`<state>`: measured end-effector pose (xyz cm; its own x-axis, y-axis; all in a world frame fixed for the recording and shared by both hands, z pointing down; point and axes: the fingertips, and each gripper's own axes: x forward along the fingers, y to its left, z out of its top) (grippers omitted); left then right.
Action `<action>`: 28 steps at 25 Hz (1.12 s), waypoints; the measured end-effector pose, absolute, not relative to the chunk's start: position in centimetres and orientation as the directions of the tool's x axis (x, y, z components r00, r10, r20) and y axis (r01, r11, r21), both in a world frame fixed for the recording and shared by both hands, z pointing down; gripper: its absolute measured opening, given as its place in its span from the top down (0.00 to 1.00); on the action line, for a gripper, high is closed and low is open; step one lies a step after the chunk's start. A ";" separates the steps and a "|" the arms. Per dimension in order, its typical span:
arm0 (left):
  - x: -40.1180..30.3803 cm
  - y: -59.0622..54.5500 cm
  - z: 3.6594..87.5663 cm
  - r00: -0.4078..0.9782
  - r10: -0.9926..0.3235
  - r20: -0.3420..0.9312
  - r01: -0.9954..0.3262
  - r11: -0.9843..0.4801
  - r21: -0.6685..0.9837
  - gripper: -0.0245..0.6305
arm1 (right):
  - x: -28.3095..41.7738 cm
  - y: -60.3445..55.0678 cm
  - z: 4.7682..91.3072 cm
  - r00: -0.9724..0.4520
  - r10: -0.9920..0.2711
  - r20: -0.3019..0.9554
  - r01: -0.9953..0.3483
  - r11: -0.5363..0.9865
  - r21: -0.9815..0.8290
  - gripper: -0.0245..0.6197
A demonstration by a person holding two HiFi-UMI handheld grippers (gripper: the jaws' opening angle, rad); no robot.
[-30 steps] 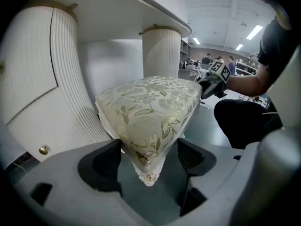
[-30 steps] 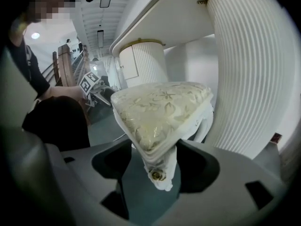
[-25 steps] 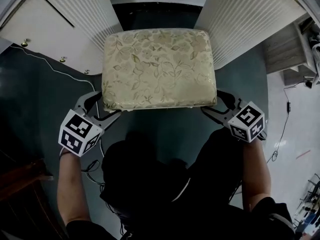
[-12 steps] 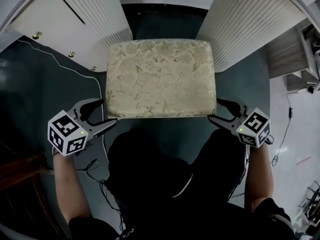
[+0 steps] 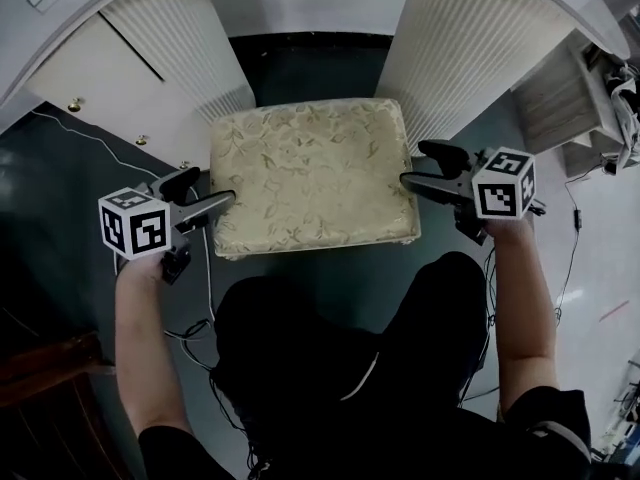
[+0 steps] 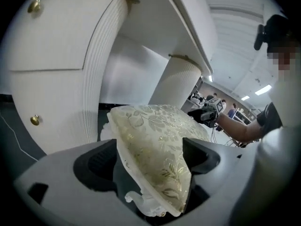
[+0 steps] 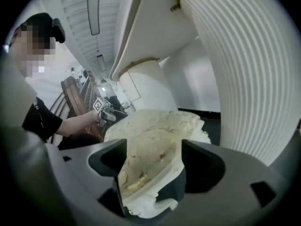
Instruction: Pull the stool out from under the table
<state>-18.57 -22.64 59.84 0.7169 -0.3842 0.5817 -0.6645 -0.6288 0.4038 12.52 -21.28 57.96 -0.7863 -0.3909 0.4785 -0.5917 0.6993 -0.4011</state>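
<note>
The stool (image 5: 310, 173), with a cream floral cushion, stands on the dark floor in front of the gap between the white table's two fluted pedestals (image 5: 470, 48). My left gripper (image 5: 213, 187) hovers at the stool's left front corner and my right gripper (image 5: 412, 163) at its right edge. Both have just been opening and stand open. In the left gripper view the cushion (image 6: 155, 140) shows between the wide jaws of the left gripper (image 6: 150, 159), with no pad pressing on it. The right gripper view shows the cushion (image 7: 150, 140) likewise between the spread jaws of the right gripper (image 7: 153, 161).
A white drawer front with brass knobs (image 5: 75, 103) flanks the left pedestal (image 5: 180, 58). A white cable (image 5: 100, 143) runs over the floor at the left. A dark wooden chair (image 5: 40, 368) stands at the lower left. Shelves (image 5: 570, 98) and loose cables lie at the right.
Both grippers have let go of the stool's front corners and risen, their jaws now wider. The stool stands a little further out from the pedestals.
</note>
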 end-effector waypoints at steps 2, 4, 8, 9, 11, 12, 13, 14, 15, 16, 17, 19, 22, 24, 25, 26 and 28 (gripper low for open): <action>-17.7 -22.3 60.7 0.730 -0.322 0.603 -0.635 -0.647 0.423 0.28 | 11.1 -20.9 59.4 -0.788 -0.317 0.528 -0.567 0.708 -0.422 0.36; -16.6 -21.9 61.1 0.731 -0.274 0.626 -0.608 -0.678 0.413 0.27 | 10.6 -20.6 59.9 -0.774 -0.289 0.564 -0.563 0.720 -0.405 0.33; -15.7 -21.7 60.6 0.723 -0.243 0.647 -0.589 -0.707 0.392 0.28 | 10.9 -19.9 59.2 -0.745 -0.292 0.599 -0.583 0.722 -0.373 0.40; -15.7 -21.4 60.3 0.719 -0.234 0.654 -0.585 -0.711 0.390 0.28 | 10.8 -19.5 58.9 -0.737 -0.287 0.612 -0.588 0.718 -0.371 0.41; -15.9 -20.9 59.9 0.709 -0.209 0.673 -0.580 -0.717 0.388 0.28 | 10.4 -18.7 58.3 -0.721 -0.278 0.635 -0.604 0.701 -0.378 0.41; -16.0 -20.8 59.8 0.703 -0.195 0.684 -0.576 -0.720 0.387 0.28 | 10.2 -18.4 58.1 -0.711 -0.279 0.646 -0.617 0.687 -0.383 0.41; -16.0 -20.7 59.6 0.697 -0.178 0.695 -0.572 -0.723 0.388 0.29 | 10.1 -18.0 58.0 -0.697 -0.279 0.660 -0.634 0.670 -0.386 0.41; -16.0 -20.6 59.5 0.691 -0.159 0.705 -0.566 -0.725 0.392 0.29 | 10.0 -17.6 58.0 -0.679 -0.275 0.681 -0.653 0.650 -0.389 0.41; -15.9 -20.6 59.5 0.684 -0.139 0.716 -0.562 -0.726 0.396 0.30 | 10.0 -17.2 58.0 -0.658 -0.263 0.705 -0.670 0.631 -0.390 0.40; -15.7 -20.6 59.4 0.675 -0.119 0.728 -0.560 -0.726 0.400 0.30 | 10.0 -17.1 58.1 -0.637 -0.245 0.731 -0.685 0.615 -0.391 0.40; -15.6 -20.7 59.3 0.662 -0.102 0.742 -0.561 -0.724 0.401 0.31 | 10.0 -17.1 58.1 -0.618 -0.226 0.753 -0.696 0.602 -0.391 0.40; -15.8 -20.8 59.1 0.630 -0.075 0.773 -0.571 -0.720 0.396 0.31 | 9.9 -17.5 58.2 -0.588 -0.196 0.785 -0.712 0.585 -0.388 0.40; -16.1 -20.1 58.7 0.590 -0.054 0.806 -0.599 -0.698 0.392 0.32 | 9.7 -17.8 58.1 -0.557 -0.176 0.812 -0.727 0.576 -0.374 0.40; -16.2 -19.3 58.6 0.575 -0.053 0.817 -0.627 -0.669 0.398 0.32 | 9.7 -17.9 58.0 -0.540 -0.168 0.824 -0.729 0.583 -0.359 0.40; -16.4 -18.8 58.6 0.568 -0.053 0.822 -0.643 -0.651 0.402 0.32 | 9.5 -18.0 58.0 -0.538 -0.162 0.827 -0.726 0.588 -0.356 0.40; -16.7 -18.2 58.6 0.561 -0.054 0.826 -0.660 -0.632 0.406 0.32 | 9.2 -17.9 58.1 -0.538 -0.154 0.829 -0.722 0.592 -0.359 0.40; -17.4 -17.1 58.6 0.548 -0.061 0.834 -0.690 -0.596 0.410 0.32 | 8.6 -17.9 58.1 -0.542 -0.124 0.831 -0.710 0.597 -0.373 0.40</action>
<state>-17.42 -17.13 58.58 0.5479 -0.0606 0.8344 -0.6902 -0.5962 0.4100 8.60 -17.85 58.11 -0.5420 -0.1243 0.8311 -0.7097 0.5974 -0.3735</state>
